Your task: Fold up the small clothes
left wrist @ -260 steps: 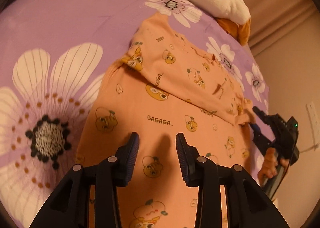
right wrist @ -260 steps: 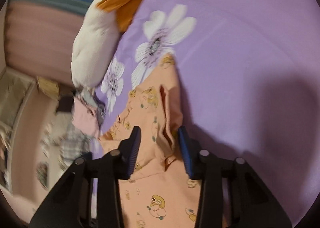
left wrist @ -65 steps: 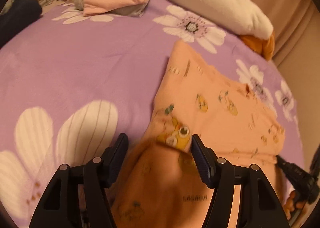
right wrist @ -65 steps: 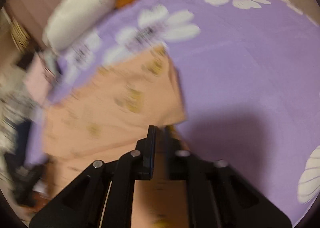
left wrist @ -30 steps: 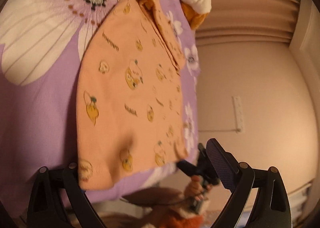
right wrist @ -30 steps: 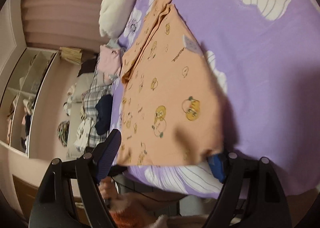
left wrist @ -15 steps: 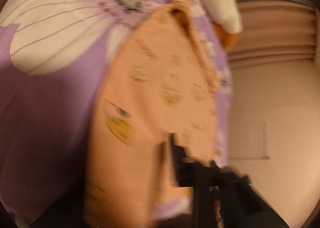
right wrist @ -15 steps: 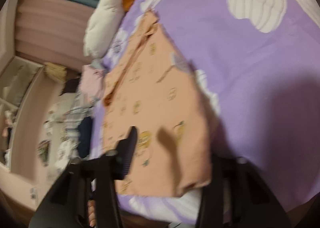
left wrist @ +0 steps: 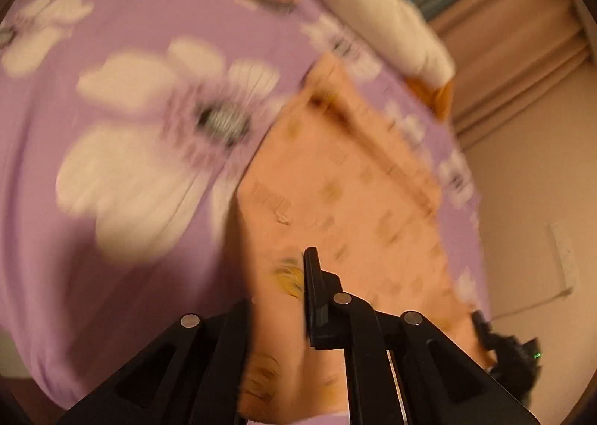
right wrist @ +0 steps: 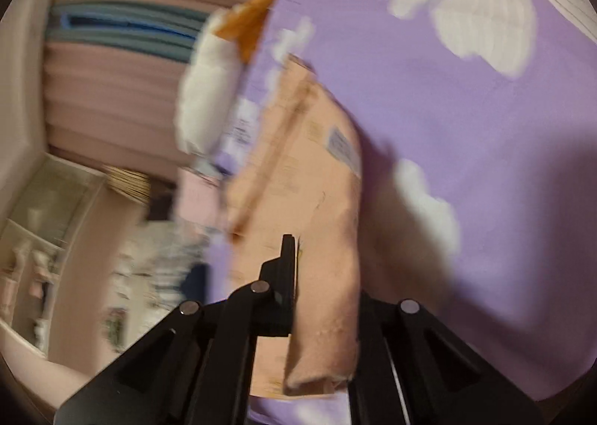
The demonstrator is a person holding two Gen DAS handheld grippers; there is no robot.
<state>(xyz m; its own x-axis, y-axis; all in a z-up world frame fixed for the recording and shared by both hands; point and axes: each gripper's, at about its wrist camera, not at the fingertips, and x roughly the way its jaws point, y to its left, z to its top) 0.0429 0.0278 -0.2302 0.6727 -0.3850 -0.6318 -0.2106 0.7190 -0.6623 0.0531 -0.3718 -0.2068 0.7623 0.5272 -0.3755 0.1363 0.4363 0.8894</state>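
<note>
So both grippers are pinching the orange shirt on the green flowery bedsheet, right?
Nearly. The bedsheet is purple with white flowers, not green; the left wrist view shows it. Both the left gripper and the right gripper do pinch the orange shirt.

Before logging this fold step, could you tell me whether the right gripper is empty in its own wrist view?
No, the right gripper has the near edge of the orange garment bunched between its fingers.

Both wrist cams sit close over the bedsheet [left wrist: 112,257], facing fwd along fingers, sharing the orange garment [left wrist: 335,182].
</note>
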